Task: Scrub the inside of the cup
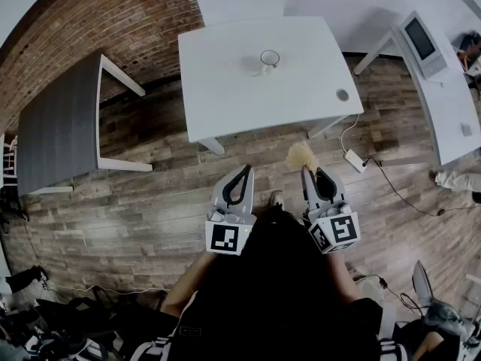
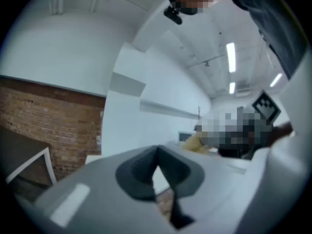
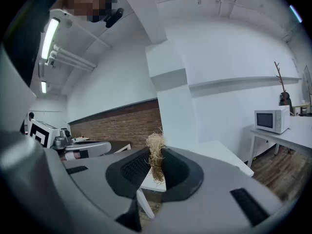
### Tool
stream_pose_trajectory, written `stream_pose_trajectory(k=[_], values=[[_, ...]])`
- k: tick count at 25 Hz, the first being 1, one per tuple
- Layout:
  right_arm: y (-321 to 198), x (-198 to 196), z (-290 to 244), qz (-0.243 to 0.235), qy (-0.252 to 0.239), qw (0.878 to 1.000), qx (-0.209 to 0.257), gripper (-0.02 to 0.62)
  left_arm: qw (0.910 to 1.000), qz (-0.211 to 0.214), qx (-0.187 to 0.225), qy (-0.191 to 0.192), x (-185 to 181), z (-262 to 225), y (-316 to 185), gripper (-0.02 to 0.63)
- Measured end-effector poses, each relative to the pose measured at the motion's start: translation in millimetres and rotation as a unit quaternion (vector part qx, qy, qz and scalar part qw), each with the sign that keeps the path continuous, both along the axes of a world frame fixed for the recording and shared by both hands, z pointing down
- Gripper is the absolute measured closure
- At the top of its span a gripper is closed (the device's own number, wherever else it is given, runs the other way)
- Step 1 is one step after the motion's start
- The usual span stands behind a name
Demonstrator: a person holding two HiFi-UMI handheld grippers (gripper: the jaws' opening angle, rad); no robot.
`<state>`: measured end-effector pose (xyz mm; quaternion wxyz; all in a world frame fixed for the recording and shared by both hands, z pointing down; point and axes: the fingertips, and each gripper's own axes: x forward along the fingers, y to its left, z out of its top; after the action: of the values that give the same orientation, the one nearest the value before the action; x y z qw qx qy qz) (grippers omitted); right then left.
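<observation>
Straw-coloured fibres stand out most: a scrubber (image 3: 155,147) is pinched between the pads of the right hand-held gripper (image 1: 314,173). Its tuft pokes out past the jaw tips. Its lower part is buried between the pads, so we cannot tell its full shape.

The left hand-held gripper (image 2: 157,152) has its jaws together with nothing between them; under the tips we glimpse only a scrap of wooden floor (image 1: 150,201). Behind the marker cubes, both hand-held grippers run into the person's dark clothing (image 1: 278,277), which covers the hands on them.

Only the head view gives us the cup (image 1: 270,58). It stands upright on the white tabletop (image 1: 225,96), well ahead of both hand-held grippers and roughly in line with the gap between them, touching neither. It is small there: pale, with a round rim facing up. We cannot make out its inside, nor whether it has a handle.

Ahead and to the right of the right hand-held gripper, near the tabletop's corner, lies a small round thing (image 1: 343,95) that we cannot identify.
</observation>
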<state>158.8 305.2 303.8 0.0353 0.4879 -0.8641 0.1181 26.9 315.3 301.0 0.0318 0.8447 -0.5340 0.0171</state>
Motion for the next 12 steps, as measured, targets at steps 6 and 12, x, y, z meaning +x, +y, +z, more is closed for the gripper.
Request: stream_pose_trajectory(k=[6,12], values=[[-1.0,-0.3,2.4,-0.002,0.0,1.0,-0.003,0.546,1.0,-0.002,-0.001,0.005,0.6,1.2,-1.3,0.601],[-1.9,1.3,4.9,-0.002,0.001,1.0,-0.004,0.546,1.0,-0.001,-0.001,0.002,2.2,2.2,-2.4,0.601]])
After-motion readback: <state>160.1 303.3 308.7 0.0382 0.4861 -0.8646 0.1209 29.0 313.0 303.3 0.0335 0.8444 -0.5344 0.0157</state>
